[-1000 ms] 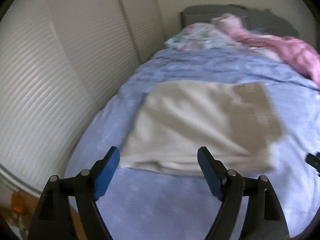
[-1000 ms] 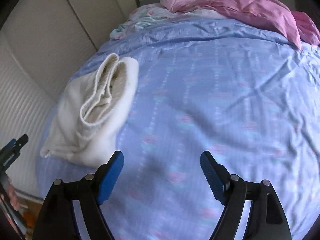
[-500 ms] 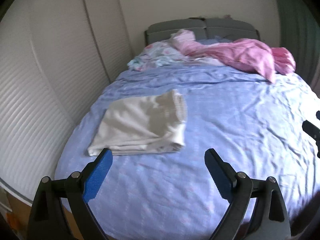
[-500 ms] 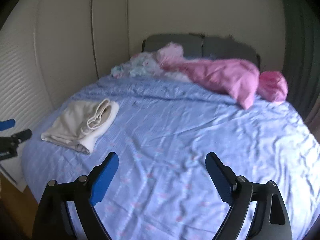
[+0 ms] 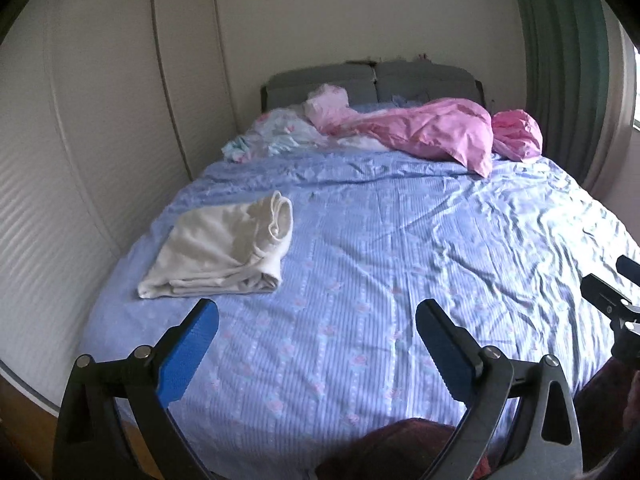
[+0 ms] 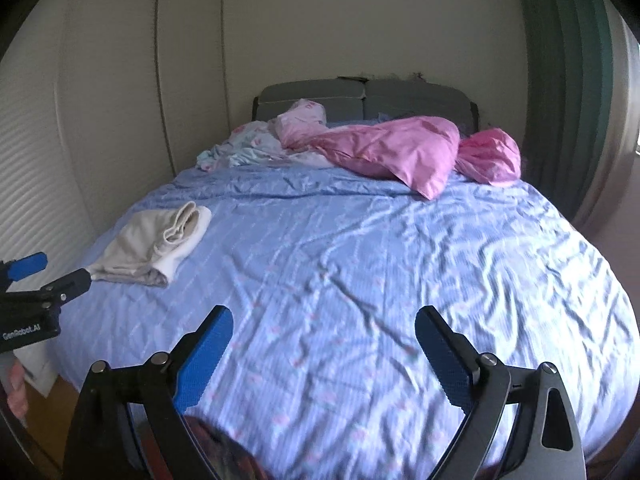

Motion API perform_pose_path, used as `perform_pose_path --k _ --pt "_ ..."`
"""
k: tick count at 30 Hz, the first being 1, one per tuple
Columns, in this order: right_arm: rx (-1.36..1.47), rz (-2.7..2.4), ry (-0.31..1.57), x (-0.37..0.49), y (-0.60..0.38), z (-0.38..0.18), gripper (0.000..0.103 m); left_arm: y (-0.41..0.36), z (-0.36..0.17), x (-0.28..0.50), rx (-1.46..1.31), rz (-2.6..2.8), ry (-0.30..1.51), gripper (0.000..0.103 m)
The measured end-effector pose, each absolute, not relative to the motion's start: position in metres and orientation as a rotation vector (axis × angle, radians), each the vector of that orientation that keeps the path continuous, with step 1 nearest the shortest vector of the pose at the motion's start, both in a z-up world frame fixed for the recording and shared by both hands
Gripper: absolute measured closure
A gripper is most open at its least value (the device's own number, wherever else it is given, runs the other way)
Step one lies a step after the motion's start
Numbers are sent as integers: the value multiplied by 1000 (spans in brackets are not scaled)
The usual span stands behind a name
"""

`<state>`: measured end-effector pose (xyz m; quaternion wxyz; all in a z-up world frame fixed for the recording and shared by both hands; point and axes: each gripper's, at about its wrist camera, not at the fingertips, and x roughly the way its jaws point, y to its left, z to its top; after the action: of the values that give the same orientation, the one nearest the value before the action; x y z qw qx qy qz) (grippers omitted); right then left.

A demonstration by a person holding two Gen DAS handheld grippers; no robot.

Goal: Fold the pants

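I see the folded pants (image 5: 224, 252) on the bed's (image 5: 380, 260) left side, long axis running toward the headboard — my left gripper (image 5: 316, 344) and right gripper (image 6: 324, 344) spread wide, holding nothing.

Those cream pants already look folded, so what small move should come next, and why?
Probably just rest both tools and stop. The cream pants lie in a compact folded stack on the blue bedspread; the left tool and right tool hang open, holding nothing.
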<state>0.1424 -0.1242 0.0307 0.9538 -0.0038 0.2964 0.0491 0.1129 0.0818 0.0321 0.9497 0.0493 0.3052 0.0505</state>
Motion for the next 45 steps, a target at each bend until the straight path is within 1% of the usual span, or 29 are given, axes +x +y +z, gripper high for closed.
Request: perform_pose_path --k 3,15,22,30,45 --pt "16 96 614 130 -135 29 9 70 37 98 116 119 577 2" --pt "31 43 595 101 -156 33 9 32 38 82 233 39 564 1" --pt "30 41 584 95 -162 38 9 32 43 76 189 27 552 0" --pt "30 38 582 94 -162 38 9 28 47 67 204 25 524 0" --pt "32 46 591 93 -162 38 9 35 46 73 190 49 527 0"
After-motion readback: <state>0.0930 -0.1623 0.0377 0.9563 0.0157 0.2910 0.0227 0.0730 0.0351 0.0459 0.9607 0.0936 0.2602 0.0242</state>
